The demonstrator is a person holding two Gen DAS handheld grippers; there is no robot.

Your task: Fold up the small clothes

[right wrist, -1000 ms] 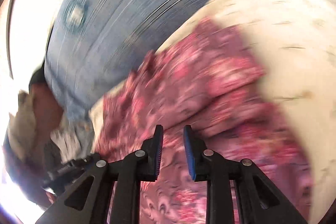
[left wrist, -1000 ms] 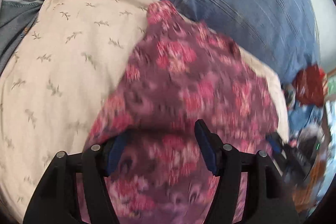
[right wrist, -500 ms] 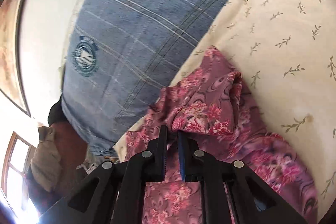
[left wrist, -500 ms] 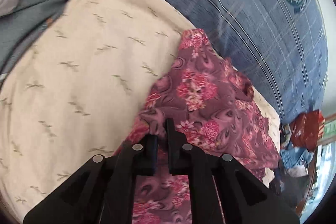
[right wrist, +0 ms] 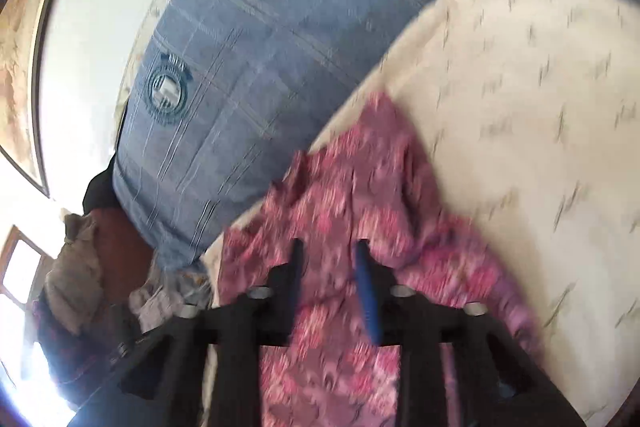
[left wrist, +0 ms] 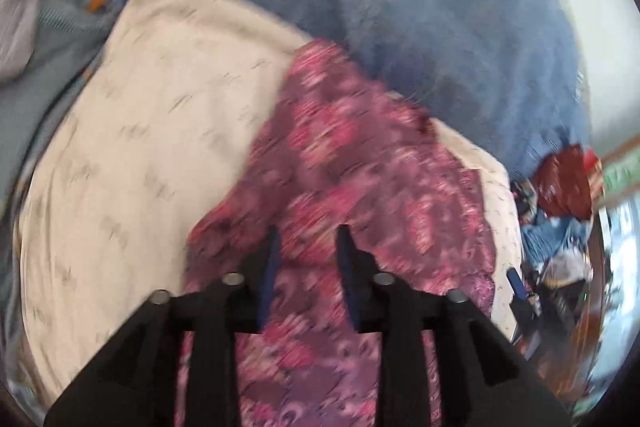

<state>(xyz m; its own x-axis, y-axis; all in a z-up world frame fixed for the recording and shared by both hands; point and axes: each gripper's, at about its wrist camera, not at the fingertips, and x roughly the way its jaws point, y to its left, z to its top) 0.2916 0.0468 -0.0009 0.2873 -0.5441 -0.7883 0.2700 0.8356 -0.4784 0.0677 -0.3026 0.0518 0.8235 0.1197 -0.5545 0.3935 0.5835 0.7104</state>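
I take the cream pillow with its small leaf sprigs as my landmark. Far to its left in the left wrist view lies grey-blue cloth with an orange mark. Across the pillow's right part spreads the purple floral garment, the thing I am folding; its far corner reaches the pillow's back edge, where the blue checked bedding begins. My left gripper sits over the near part of the garment. Its jaws have just been opening and now stand apart, with floral cloth showing through the gap; the blue pads do not press on it. The picture is blurred, so I cannot tell whether the tips touch the fabric below. Right of the pillow, past its edge, there is a heap of red and blue clutter.

From my right gripper's camera, the blue checked bedding with a round badge lies left of and behind the pillow. The garment covers the pillow's near left corner, rumpled, with a raised fold running away from me. My right gripper has also just been opening; its fingers are spread over the garment and grip nothing.
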